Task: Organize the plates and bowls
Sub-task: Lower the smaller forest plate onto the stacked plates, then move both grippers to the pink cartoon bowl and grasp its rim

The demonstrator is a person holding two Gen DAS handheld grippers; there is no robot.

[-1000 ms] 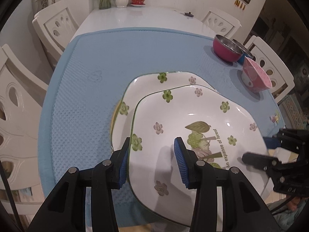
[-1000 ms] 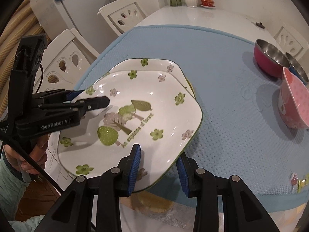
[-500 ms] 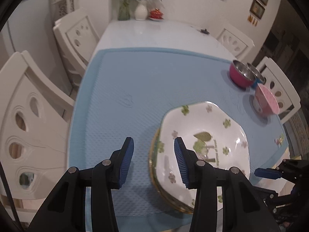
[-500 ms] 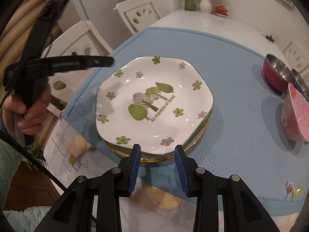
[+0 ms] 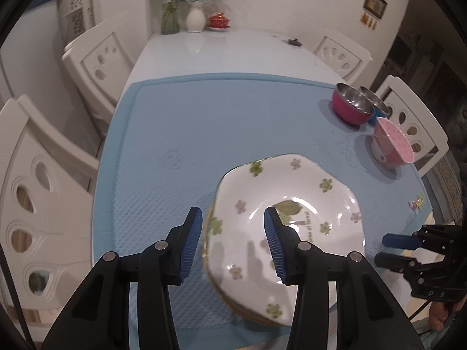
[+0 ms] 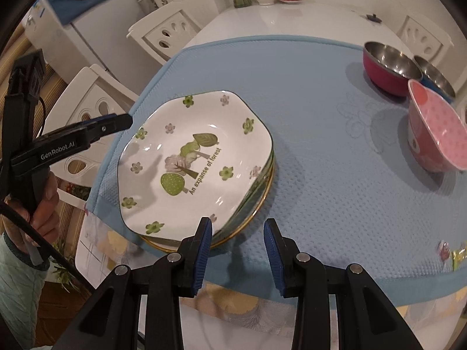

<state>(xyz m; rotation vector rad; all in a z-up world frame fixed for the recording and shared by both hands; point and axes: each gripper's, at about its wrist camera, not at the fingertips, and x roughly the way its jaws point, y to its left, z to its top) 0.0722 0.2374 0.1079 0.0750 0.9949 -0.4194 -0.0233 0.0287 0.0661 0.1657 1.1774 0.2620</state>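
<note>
A stack of plates [image 5: 289, 224] lies at the near edge of the blue mat [image 5: 221, 122], topped by a white flowered plate [image 6: 198, 160]; a gold-rimmed plate shows underneath. My left gripper [image 5: 232, 243] is open and empty, raised above the stack's left edge. My right gripper [image 6: 237, 249] is open and empty, just off the stack's near edge. A tilted pink dotted bowl [image 6: 437, 134], a magenta steel bowl [image 6: 388, 64] and a blue steel bowl [image 6: 435, 78] stand at the mat's right side, also in the left wrist view [image 5: 391, 145].
White chairs [image 5: 43, 180] stand along both sides of the table. A vase of flowers [image 5: 195, 17] and a red lidded dish [image 5: 219, 20] stand at the table's far end. A small dark object [image 5: 293, 41] lies on the white tabletop.
Both grippers let go of the flowered plate, which now rests on the stack. Both have pulled back and up from it and stand open.
</note>
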